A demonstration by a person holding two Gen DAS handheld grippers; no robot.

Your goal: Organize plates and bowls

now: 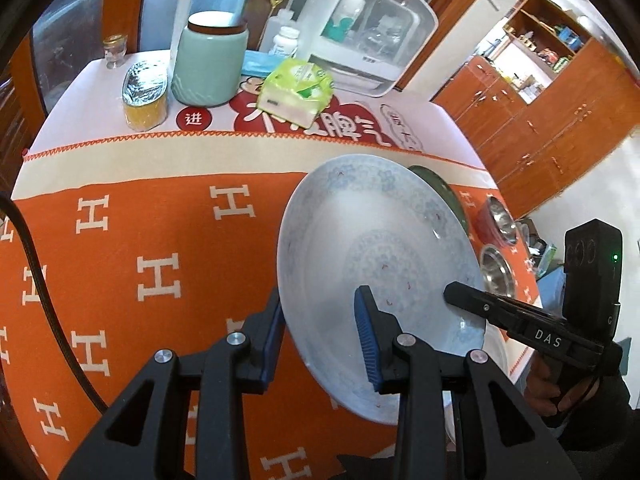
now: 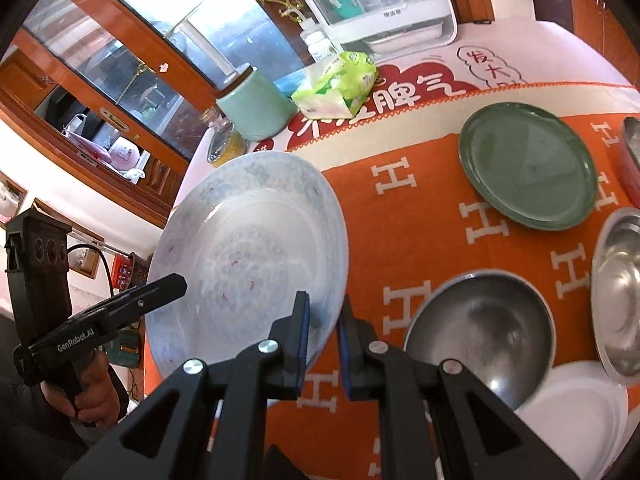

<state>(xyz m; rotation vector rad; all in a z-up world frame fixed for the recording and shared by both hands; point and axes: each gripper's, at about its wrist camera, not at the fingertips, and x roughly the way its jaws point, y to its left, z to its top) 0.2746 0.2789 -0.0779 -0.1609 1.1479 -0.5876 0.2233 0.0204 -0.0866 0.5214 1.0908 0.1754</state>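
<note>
A large white plate with a faint blue flower pattern (image 1: 380,248) (image 2: 248,264) hangs tilted above the orange cloth. My left gripper (image 1: 320,340) is shut on its left rim. My right gripper (image 2: 323,340) is shut on its right rim, and one of its fingers (image 1: 464,298) shows at the plate's far side in the left wrist view. A green plate (image 2: 528,168) (image 1: 440,192) lies flat on the table beyond. Two steel bowls (image 2: 480,332) (image 2: 620,292) and a white dish (image 2: 580,412) sit near the right gripper.
The table (image 1: 160,220) wears an orange cloth with white H letters. At its back stand a teal jar (image 1: 208,64), a green tissue pack (image 1: 296,92), a foil-topped yellow tub (image 1: 144,96) and a white appliance (image 1: 368,28). A red-rimmed bowl (image 2: 632,152) sits at the right edge.
</note>
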